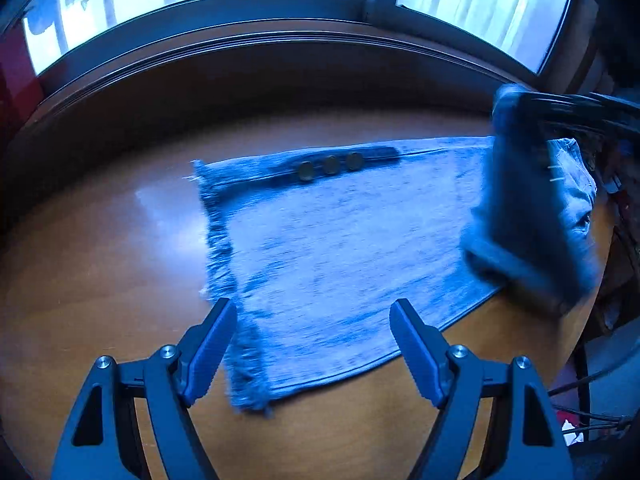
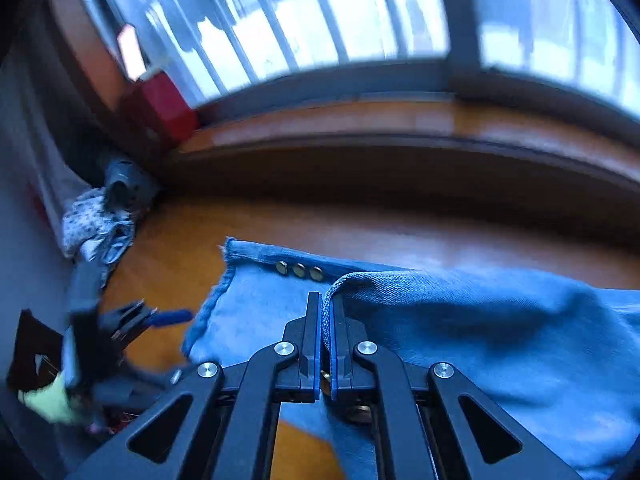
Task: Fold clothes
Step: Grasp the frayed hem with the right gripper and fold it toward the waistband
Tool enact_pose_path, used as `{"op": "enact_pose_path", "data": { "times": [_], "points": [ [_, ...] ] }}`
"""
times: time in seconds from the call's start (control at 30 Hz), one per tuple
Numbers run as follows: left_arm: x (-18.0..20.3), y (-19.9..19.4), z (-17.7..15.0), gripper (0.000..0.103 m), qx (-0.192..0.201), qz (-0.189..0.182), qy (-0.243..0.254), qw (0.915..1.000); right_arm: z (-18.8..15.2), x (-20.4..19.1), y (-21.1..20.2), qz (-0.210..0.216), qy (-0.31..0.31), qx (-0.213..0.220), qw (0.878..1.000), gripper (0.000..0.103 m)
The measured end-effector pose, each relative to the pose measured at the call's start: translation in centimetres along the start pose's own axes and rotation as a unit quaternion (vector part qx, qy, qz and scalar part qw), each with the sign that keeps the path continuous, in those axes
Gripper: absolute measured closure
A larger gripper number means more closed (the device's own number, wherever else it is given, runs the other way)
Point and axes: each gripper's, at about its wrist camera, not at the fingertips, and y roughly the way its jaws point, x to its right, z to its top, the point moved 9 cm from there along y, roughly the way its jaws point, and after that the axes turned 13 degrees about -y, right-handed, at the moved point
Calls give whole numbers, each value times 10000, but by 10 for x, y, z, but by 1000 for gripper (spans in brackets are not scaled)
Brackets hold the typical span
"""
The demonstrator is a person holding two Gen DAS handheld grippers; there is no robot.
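A light blue denim garment [image 1: 340,248] lies flat on the wooden table [image 1: 120,280], its frayed hem [image 1: 218,240] to the left and three brass buttons [image 1: 330,165] along its far edge. My left gripper [image 1: 314,308] hovers open over the garment's near left part with nothing between its fingers. My right gripper [image 2: 325,300] is shut on a denim edge, and the fabric [image 2: 480,320] drapes off to its right over the flat layer. In the left wrist view that lifted fold [image 1: 528,220] hangs blurred at the right end of the garment.
A window and a dark wooden sill [image 1: 280,64] run behind the table. A red box [image 2: 160,108] stands on the sill. A crumpled patterned cloth [image 2: 96,228] lies at the table's far left corner. Cables [image 1: 592,420] hang past the table's right edge.
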Motion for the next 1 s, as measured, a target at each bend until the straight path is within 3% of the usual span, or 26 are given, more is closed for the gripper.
{"op": "enact_pose_path", "data": {
  "times": [0.13,0.23,0.3,0.33,0.4,0.5,0.6,0.73,0.97,1.0],
  "points": [
    [-13,-1,-3,25,-14,-42,-53,10000,5,8,81,-335,305,-716,9964,97],
    [-17,-1,-6,25,-66,-92,-30,9999,1,14,102,-674,384,-980,9922,91],
    [-15,-5,-7,25,-74,-183,63,9998,4,12,90,-680,509,-839,9928,75],
    [-14,-7,-8,25,-79,-230,110,9996,6,9,77,-632,582,-688,9939,72],
    [-8,-10,-7,25,-117,-420,168,9989,7,5,40,-603,645,-263,9957,56],
    [11,-14,-1,25,-137,-808,320,9961,-25,10,-15,-960,900,107,9912,45],
    [27,-14,7,25,-77,-920,650,9936,-74,20,-50,-1328,1314,148,9823,45],
    [32,6,12,25,-203,-900,827,9923,-145,27,-54,-1484,2065,-182,9670,45],
    [15,23,15,25,-340,-718,877,9930,-145,10,-21,-1177,2433,-39,9628,47],
    [11,23,15,25,-356,-707,843,9933,-143,10,-13,-1168,2435,-78,9628,66]
  ]
}}
